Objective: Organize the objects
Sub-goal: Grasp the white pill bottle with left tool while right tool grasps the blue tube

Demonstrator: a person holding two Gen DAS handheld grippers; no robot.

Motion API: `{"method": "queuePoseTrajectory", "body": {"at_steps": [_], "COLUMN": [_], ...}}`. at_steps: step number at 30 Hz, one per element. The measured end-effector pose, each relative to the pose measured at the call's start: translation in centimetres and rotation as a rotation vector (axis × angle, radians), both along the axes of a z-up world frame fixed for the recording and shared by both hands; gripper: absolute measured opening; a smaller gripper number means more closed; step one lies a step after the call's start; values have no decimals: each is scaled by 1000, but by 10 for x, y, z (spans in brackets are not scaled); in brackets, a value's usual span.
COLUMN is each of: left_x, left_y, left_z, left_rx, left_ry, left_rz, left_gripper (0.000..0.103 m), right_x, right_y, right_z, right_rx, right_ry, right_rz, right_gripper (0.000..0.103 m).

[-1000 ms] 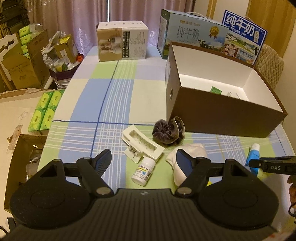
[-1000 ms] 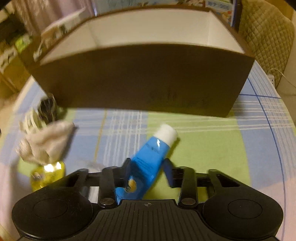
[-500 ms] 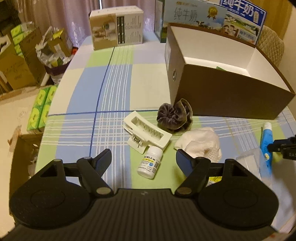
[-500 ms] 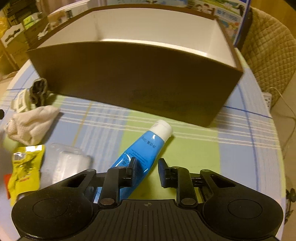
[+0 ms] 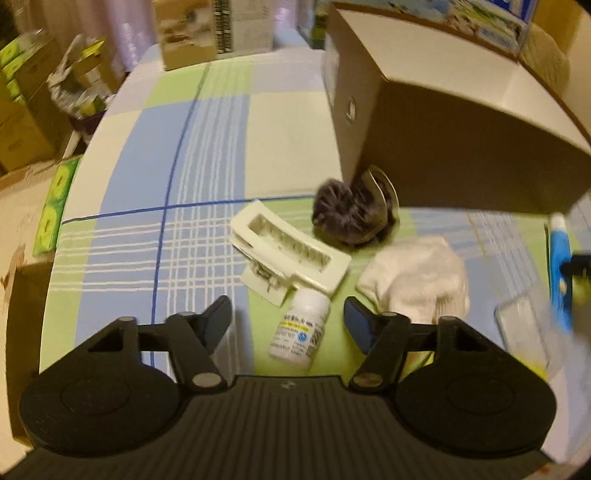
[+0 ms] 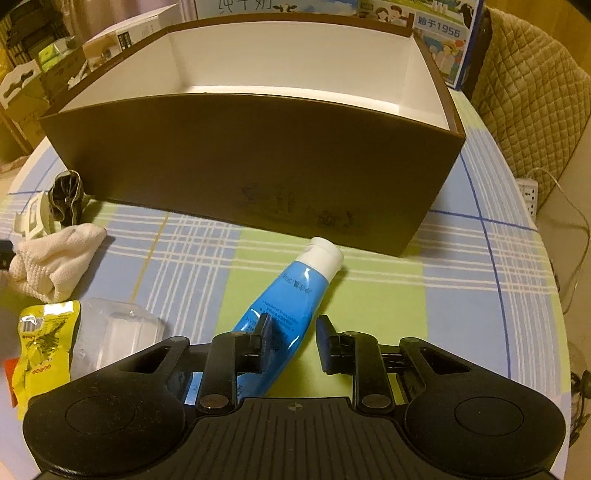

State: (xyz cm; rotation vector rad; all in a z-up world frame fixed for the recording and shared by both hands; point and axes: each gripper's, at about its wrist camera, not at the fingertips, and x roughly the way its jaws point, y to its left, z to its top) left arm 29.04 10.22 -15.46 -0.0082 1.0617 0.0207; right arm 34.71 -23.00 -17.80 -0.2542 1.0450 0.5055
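A white pill bottle [image 5: 299, 332] lies on the checked tablecloth between the pads of my left gripper [image 5: 288, 319]. Its jaws are closing, with a gap still on each side of the bottle. Just beyond lie a cream hair clip [image 5: 291, 251], a dark scrunchie [image 5: 351, 214] and a white knitted cloth [image 5: 413, 280]. My right gripper [image 6: 291, 336] is shut on the tail end of a blue tube [image 6: 295, 295], which lies flat with its white cap toward the brown open box [image 6: 258, 166]. The tube [image 5: 556, 254] also shows at the right edge of the left wrist view.
A yellow snack packet [image 6: 44, 343] and a clear plastic case [image 6: 118, 332] lie left of the tube. Milk cartons [image 6: 436, 26] stand behind the box, a quilted chair [image 6: 528, 92] to its right. A white carton [image 5: 214, 33] sits at the table's far end. Cardboard boxes crowd the floor on the left.
My left gripper has sunk toward the pill bottle and its jaws have narrowed around it. The right jaws closed in on the blue tube a second ago and have held still since.
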Motion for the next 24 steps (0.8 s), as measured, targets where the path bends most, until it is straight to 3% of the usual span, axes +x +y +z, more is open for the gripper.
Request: {"method": "queuePoseTrajectory", "body": {"at_steps": [6, 19, 24], "left_x": [1, -4, -4], "left_y": [-10, -13, -8], "left_z": [-9, 2, 11], "left_rx": [37, 53, 49], "left_ry": [21, 21, -2], "left_rz": [-58, -41, -13], "left_gripper": [24, 24, 24], "right_x": [2, 3, 10], "right_y": [-3, -2, 1], "right_z": [0, -2, -5], "right_rx": [16, 90, 153], "right_ry": [16, 52, 95], "right_rz": [-17, -70, -160], "right_gripper": [21, 22, 38]}}
